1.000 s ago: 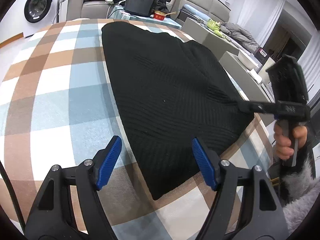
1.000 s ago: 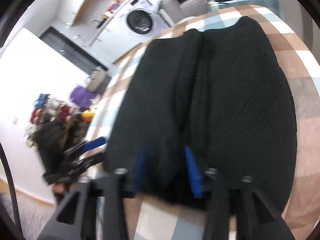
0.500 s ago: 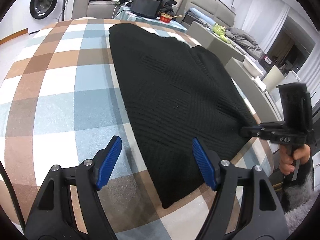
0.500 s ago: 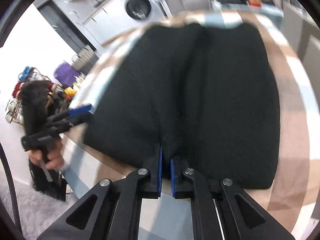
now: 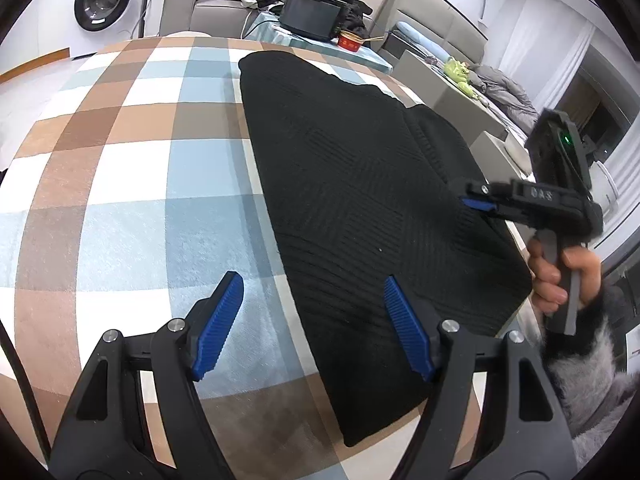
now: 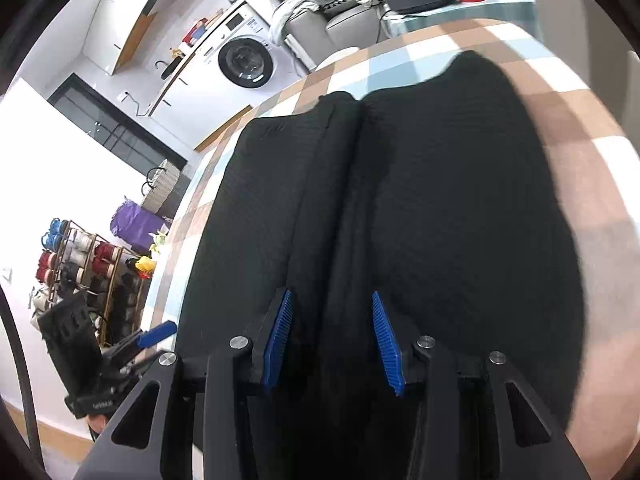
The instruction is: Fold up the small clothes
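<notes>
We see a black sweater [image 5: 360, 200] on the checked desk [image 5: 120, 184], washing machine [image 5: 102, 2] beyond; left tool [image 5: 310, 328] open, right tool [image 6: 332, 340] opening, empty

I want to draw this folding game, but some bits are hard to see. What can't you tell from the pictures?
- Left wrist view: the black garment hides the checked cloth under it.
- Right wrist view: the right gripper, its jaws opening, covers the garment's near edge.
- Right wrist view: the left gripper is small and half cut off.
</notes>
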Demonstrator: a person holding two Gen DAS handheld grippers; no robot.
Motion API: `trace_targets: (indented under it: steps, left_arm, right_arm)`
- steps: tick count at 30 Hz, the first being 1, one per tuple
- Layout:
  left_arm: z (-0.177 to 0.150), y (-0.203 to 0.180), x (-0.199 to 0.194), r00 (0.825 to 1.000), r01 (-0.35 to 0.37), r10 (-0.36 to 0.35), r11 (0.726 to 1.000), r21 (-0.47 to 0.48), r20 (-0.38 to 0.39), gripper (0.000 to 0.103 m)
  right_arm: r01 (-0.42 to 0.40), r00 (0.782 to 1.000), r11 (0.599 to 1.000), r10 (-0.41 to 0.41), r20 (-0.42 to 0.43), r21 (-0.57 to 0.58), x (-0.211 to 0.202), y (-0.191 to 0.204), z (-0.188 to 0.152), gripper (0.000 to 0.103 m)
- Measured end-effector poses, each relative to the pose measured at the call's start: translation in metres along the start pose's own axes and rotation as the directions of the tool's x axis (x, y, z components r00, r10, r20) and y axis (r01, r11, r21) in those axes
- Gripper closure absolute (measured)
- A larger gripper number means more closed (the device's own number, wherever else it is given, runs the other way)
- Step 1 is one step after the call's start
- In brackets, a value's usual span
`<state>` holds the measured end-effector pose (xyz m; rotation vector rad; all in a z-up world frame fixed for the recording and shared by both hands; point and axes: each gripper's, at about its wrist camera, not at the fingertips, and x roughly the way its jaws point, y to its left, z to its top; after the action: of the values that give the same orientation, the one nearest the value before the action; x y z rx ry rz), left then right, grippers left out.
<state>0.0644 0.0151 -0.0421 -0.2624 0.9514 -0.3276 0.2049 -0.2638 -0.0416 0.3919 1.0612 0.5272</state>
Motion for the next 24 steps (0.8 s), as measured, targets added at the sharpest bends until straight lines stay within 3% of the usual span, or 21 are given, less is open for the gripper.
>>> trace_targets:
  steps: [3,7,9,11,12,15,18,21,24]
  left_arm:
    - [0.002,0.003,0.003,1.000,-0.004,0.004,1.000,-0.005,-0.006,0.032]
    - [0.005,0.004,0.008,1.000,-0.003,0.003,1.000,-0.006,-0.012,0.032]
    - [0.007,0.004,0.010,1.000,-0.004,0.004,1.000,-0.006,-0.013,0.032]
    - [0.010,0.003,0.010,1.000,0.002,-0.002,1.000,-0.008,-0.007,0.032]
    - [0.012,0.003,0.009,1.000,0.004,-0.004,1.000,-0.011,-0.002,0.032]
    - [0.018,0.000,0.002,1.000,0.018,-0.017,1.000,-0.007,0.023,0.032]
    - [0.024,-0.005,-0.008,0.998,0.028,-0.028,1.000,0.007,0.052,0.032]
    - [0.026,-0.009,-0.010,0.997,0.033,-0.034,0.999,0.019,0.062,0.032]
    - [0.026,-0.010,0.000,0.999,0.033,-0.034,0.999,0.014,0.040,0.032]
  right_arm:
    - [-0.024,1.000,1.000,0.024,0.008,-0.009,0.009,0.000,0.019,0.061]
    - [0.007,1.000,0.999,-0.007,0.005,-0.048,0.023,0.005,0.027,0.063]
    - [0.044,0.999,0.996,-0.042,0.021,-0.083,0.020,0.007,0.023,0.074]
    - [0.048,0.999,0.992,-0.044,0.032,-0.120,0.020,0.012,0.023,0.091]
    - [0.058,0.998,0.989,-0.052,0.042,-0.136,0.019,0.016,0.024,0.092]
    - [0.062,0.992,0.971,-0.035,0.118,-0.230,-0.006,0.039,0.028,0.093]
    - [0.130,0.975,0.947,-0.068,0.210,-0.295,-0.049,0.057,0.029,0.093]
    - [0.235,0.953,0.938,-0.171,0.250,-0.255,-0.076,0.034,0.027,0.093]
    - [0.275,0.955,0.953,-0.256,0.150,-0.128,-0.059,-0.018,0.028,0.093]
